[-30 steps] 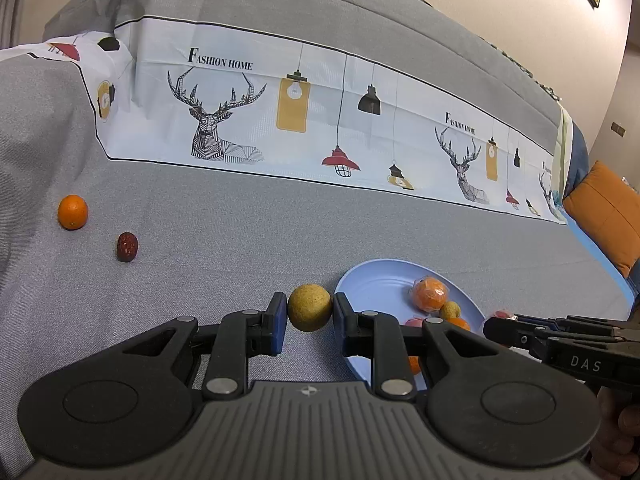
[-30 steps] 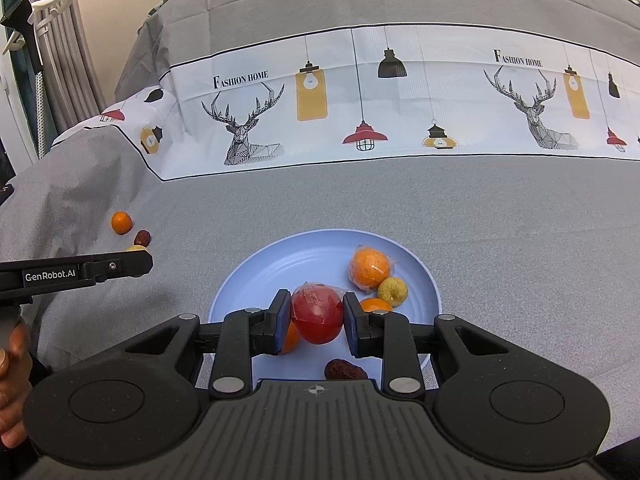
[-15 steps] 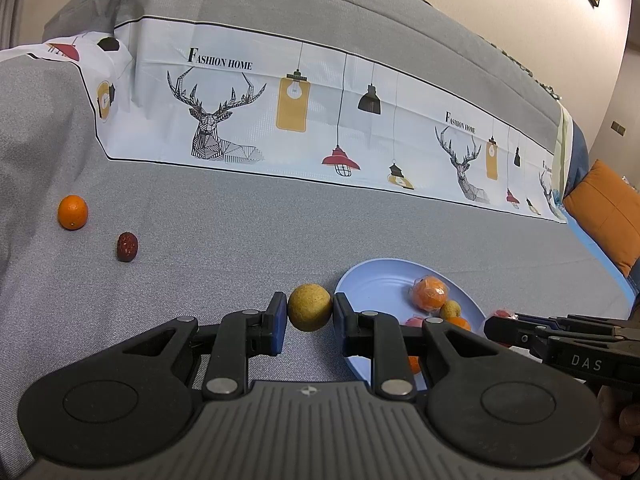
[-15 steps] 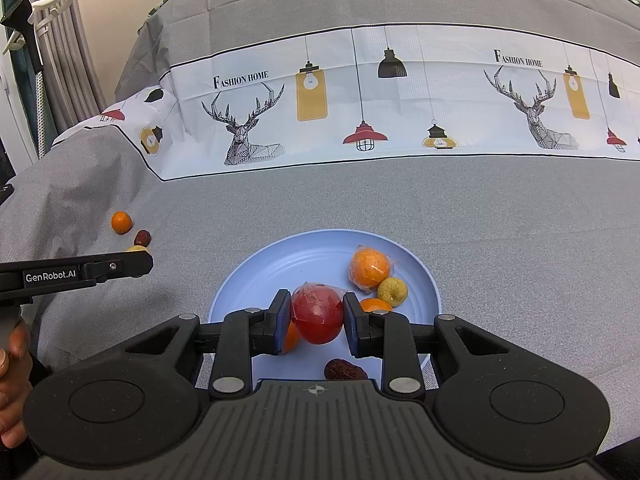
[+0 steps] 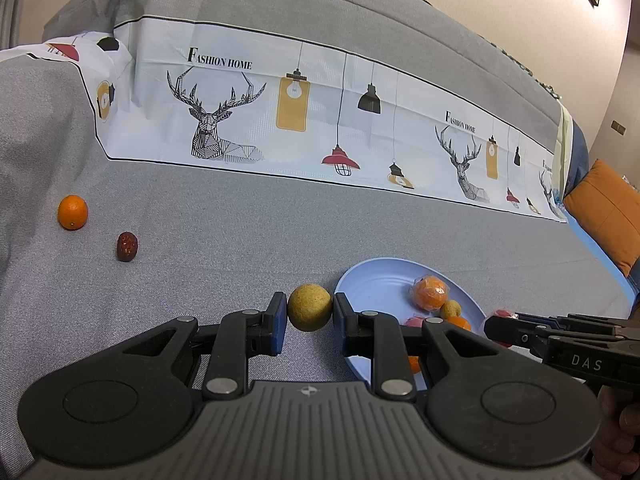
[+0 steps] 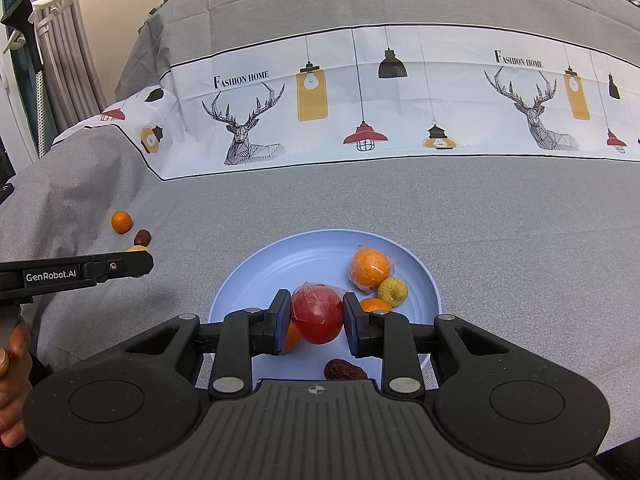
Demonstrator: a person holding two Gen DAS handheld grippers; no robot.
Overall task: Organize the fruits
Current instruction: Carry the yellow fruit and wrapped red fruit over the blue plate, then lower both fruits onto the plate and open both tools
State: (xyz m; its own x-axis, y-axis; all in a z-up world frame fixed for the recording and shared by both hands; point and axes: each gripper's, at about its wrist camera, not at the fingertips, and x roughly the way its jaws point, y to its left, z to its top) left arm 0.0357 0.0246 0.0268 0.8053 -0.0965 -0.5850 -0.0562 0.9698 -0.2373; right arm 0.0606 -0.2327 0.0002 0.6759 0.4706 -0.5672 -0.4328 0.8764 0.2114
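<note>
My left gripper is shut on a round yellow-brown fruit, just left of the blue plate. My right gripper is shut on a wrapped red fruit above the plate. The plate holds a wrapped orange, a small yellow fruit, an orange fruit and a dark date. A small orange and a dark red date lie on the grey cloth at the far left.
The grey cloth covers a sofa seat, with a printed white band across the backrest. An orange cushion sits at the far right. Curtains and a rack stand at the left.
</note>
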